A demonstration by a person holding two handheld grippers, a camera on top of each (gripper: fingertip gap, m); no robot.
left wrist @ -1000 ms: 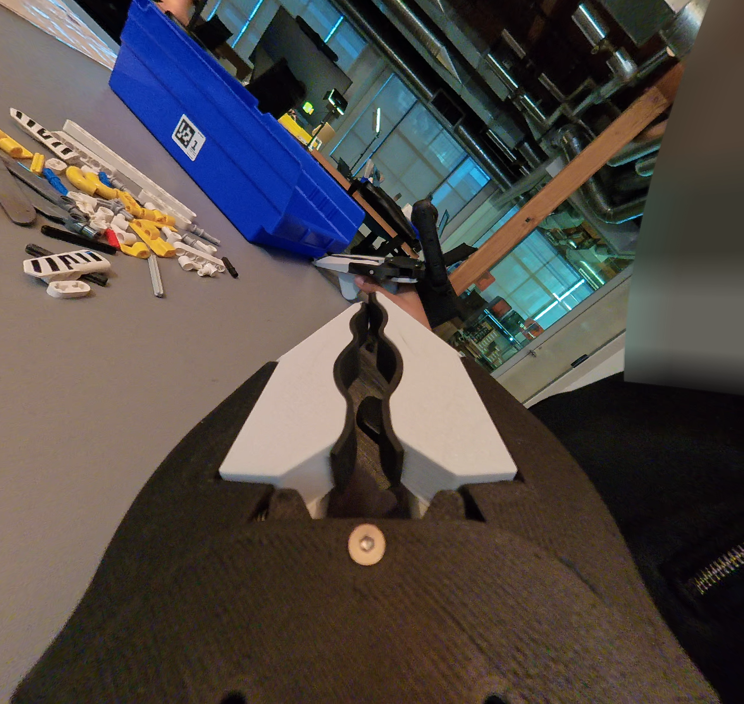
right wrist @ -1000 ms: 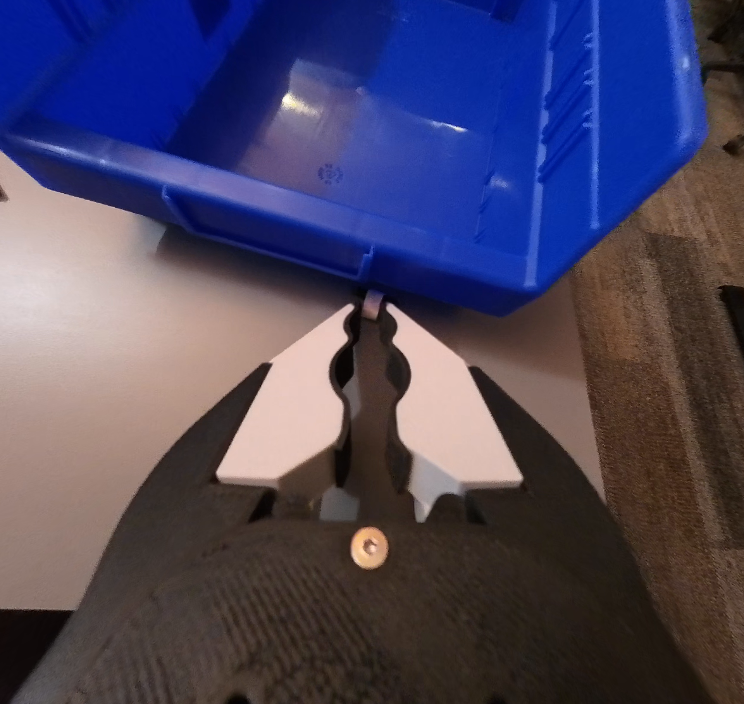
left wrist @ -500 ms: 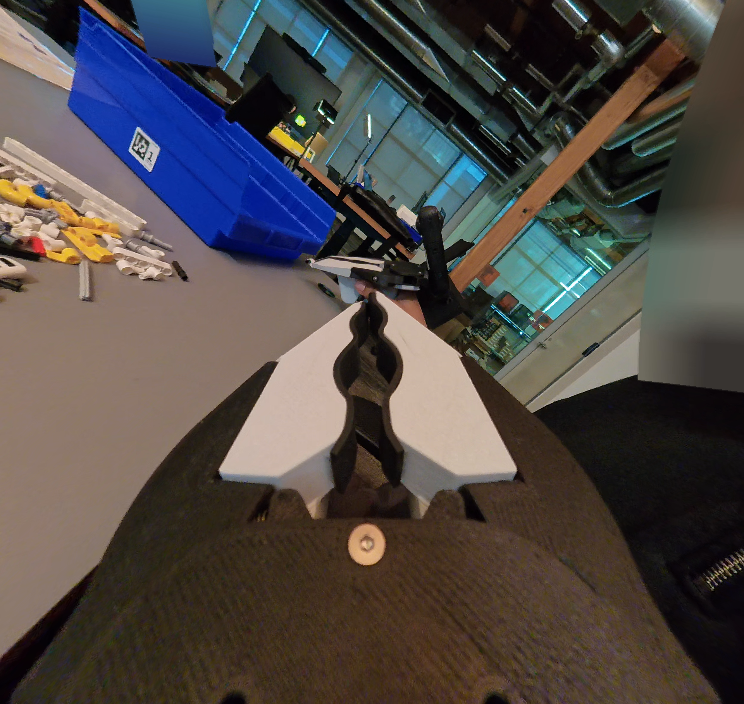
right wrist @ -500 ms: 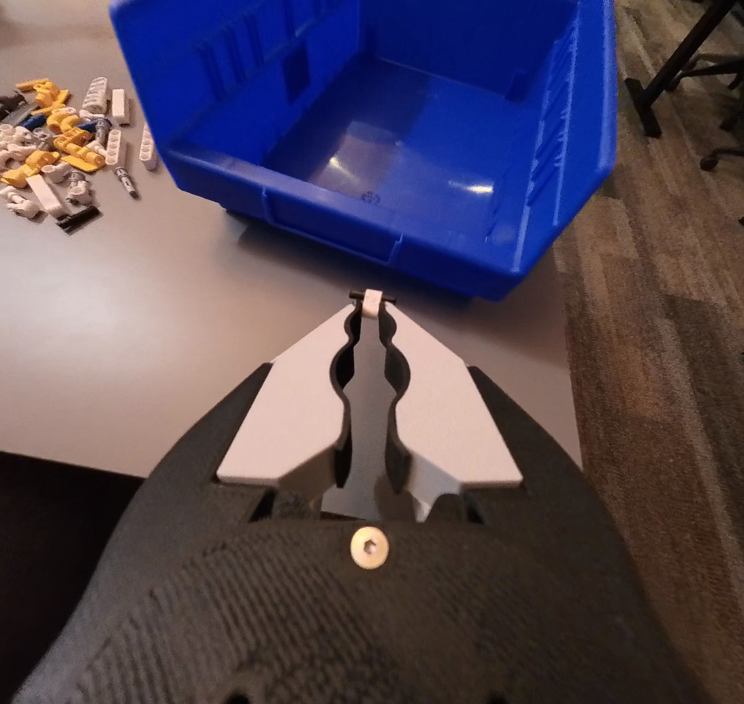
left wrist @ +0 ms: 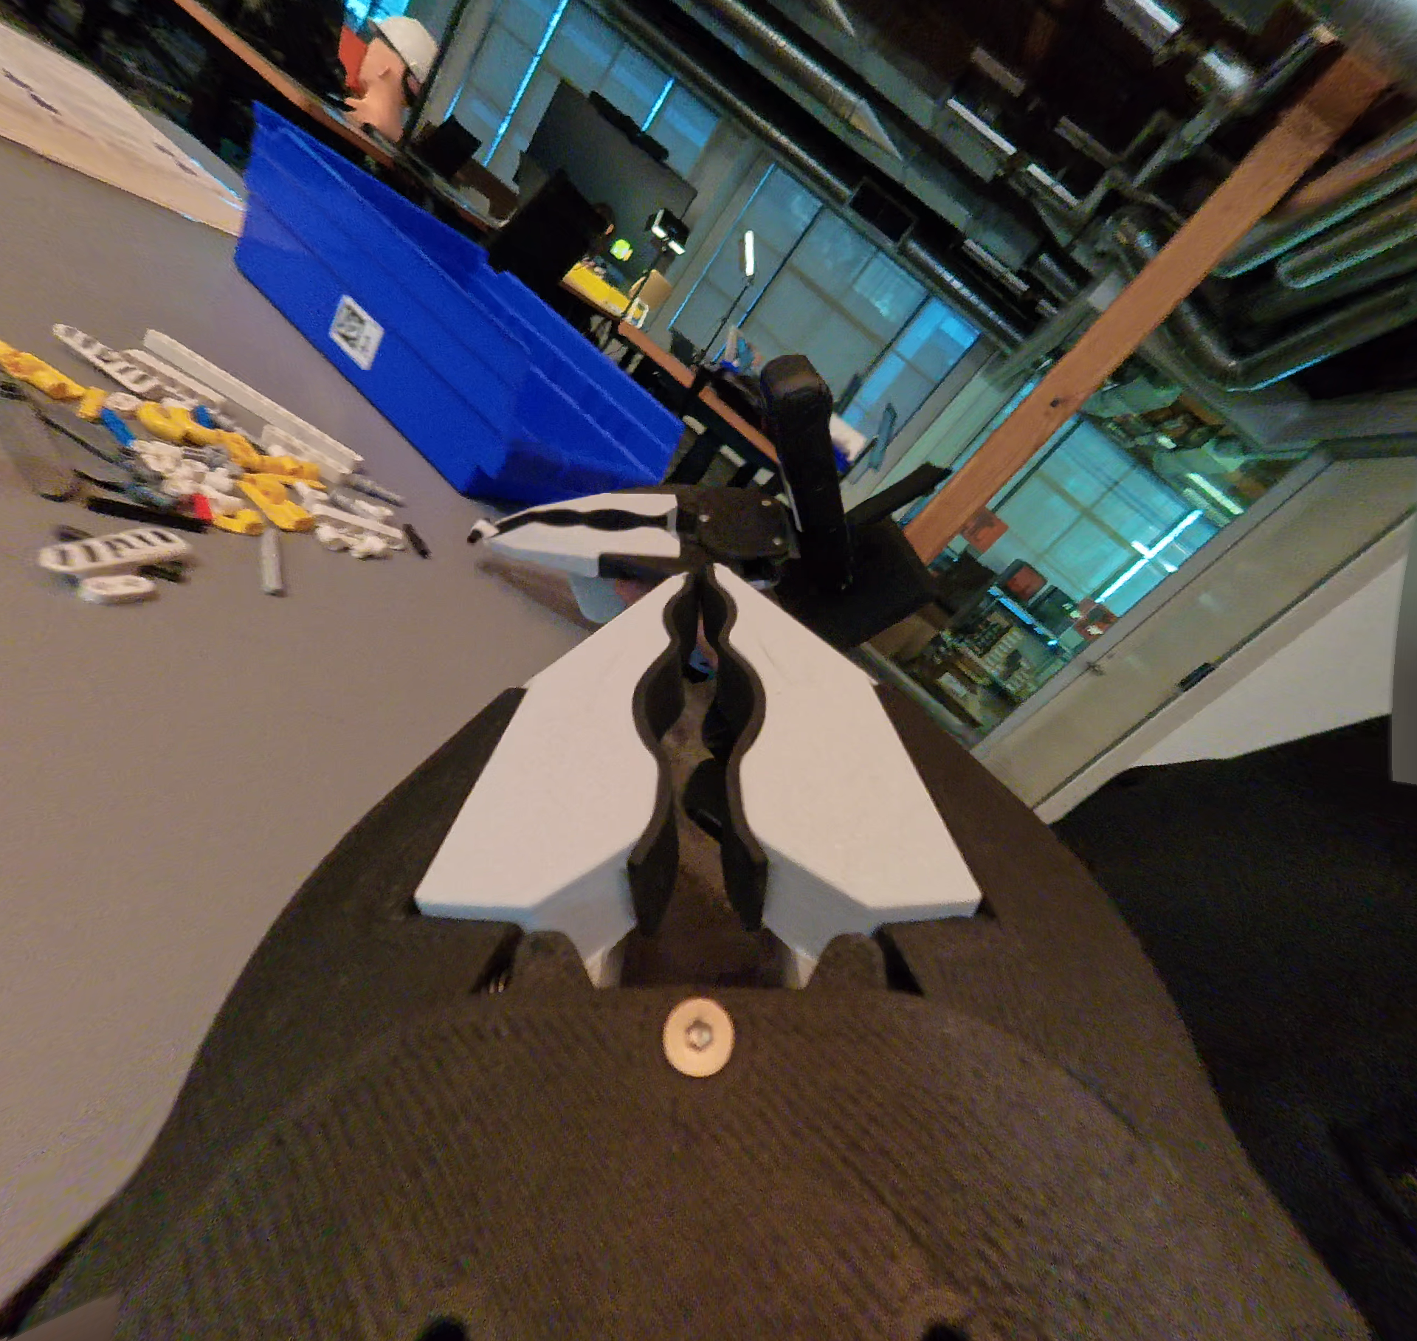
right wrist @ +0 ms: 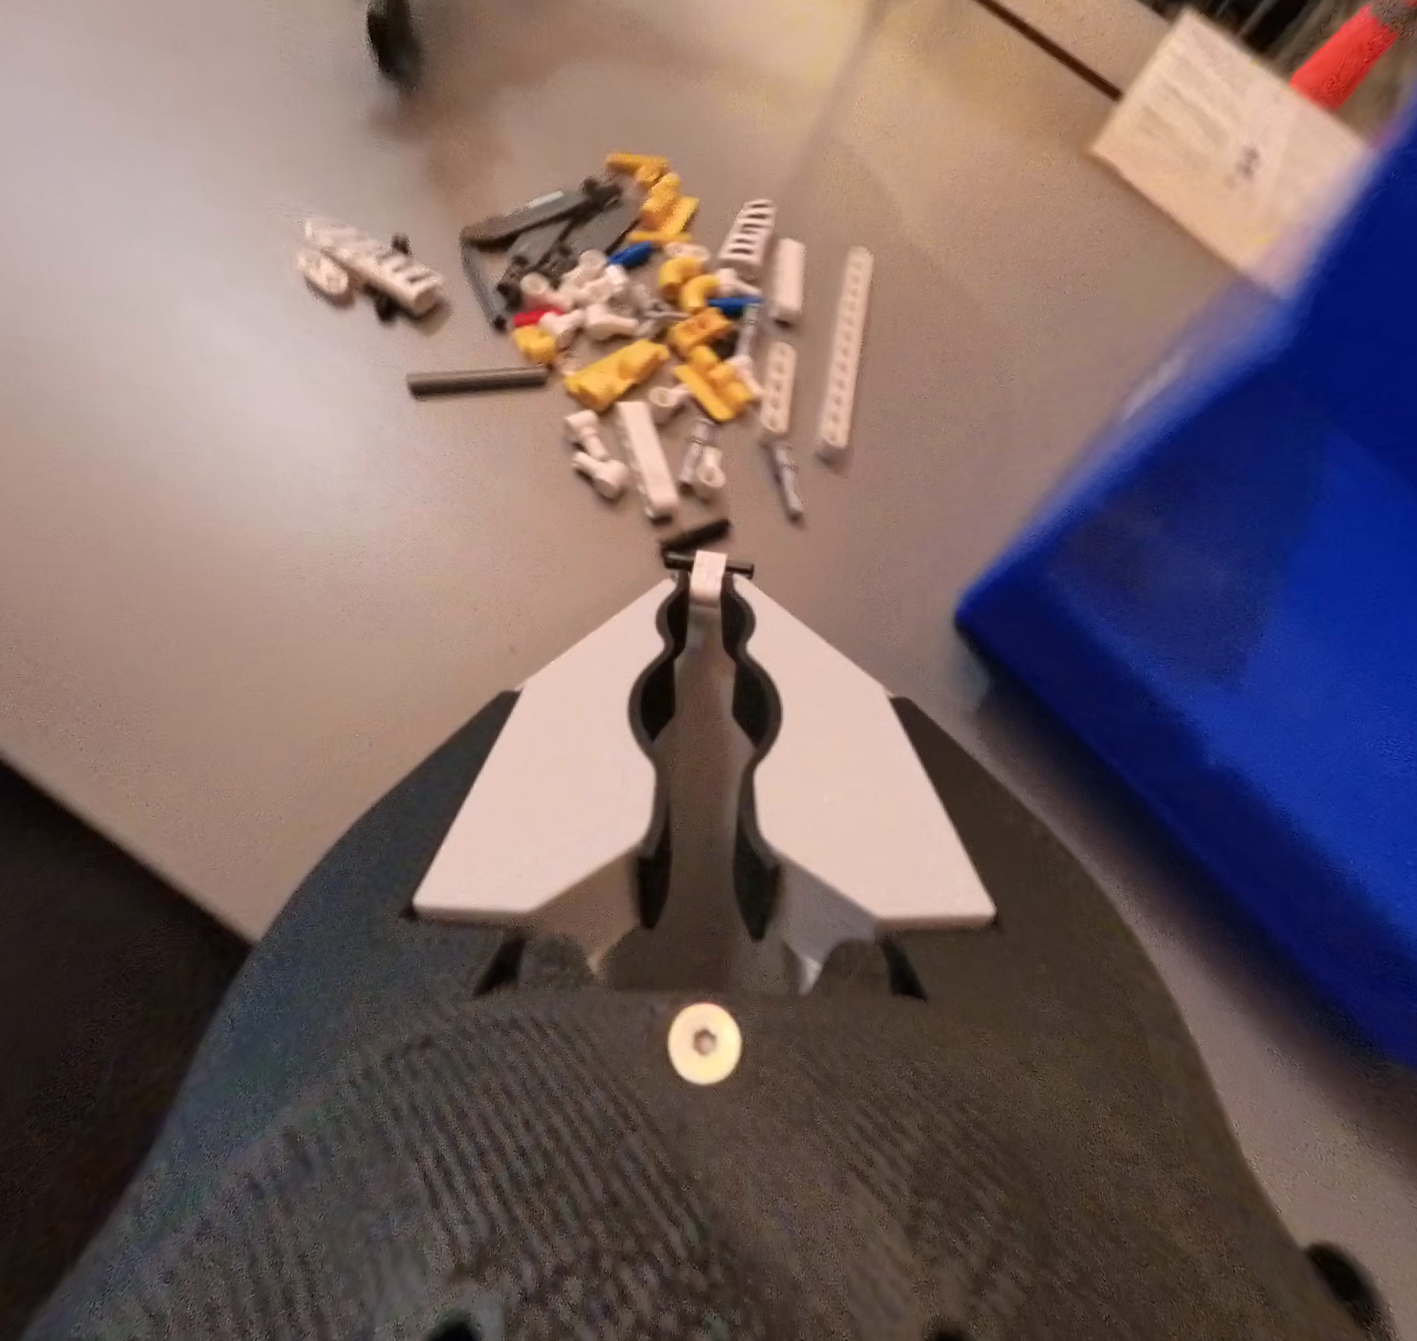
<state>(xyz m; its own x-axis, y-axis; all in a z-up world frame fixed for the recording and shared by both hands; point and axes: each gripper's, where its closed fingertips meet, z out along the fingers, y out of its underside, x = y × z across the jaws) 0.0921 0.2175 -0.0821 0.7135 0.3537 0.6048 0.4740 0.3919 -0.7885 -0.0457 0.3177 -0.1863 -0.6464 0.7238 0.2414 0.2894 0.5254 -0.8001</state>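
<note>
My right gripper (right wrist: 707,593) is shut on a small white connector piece (right wrist: 706,574) with a thin black pin through its tip. It holds the piece just above the grey table (right wrist: 230,499), at the near edge of a pile of small white, yellow, black and blue building parts (right wrist: 652,323). The same gripper shows in the left wrist view (left wrist: 491,533), with the white piece at its tip. My left gripper (left wrist: 699,585) is shut with nothing between its fingers, and it hangs off the table's edge behind the right gripper. A blue bin (right wrist: 1227,691) stands to the right of the pile.
The blue bin (left wrist: 460,384) and the parts pile (left wrist: 215,476) also show in the left wrist view. A loose black pin (right wrist: 696,535) lies just ahead of the held piece. A printed sheet (right wrist: 1227,131) and a red cone (right wrist: 1349,54) are at the far right. The table's edge runs at lower left. Spacing between my two grippers at the tips: around 20 cm.
My right gripper has swung left from in front of the blue bin's opening to the near edge of the parts pile, still holding the white piece. My left gripper stayed shut and shifted only slightly.
</note>
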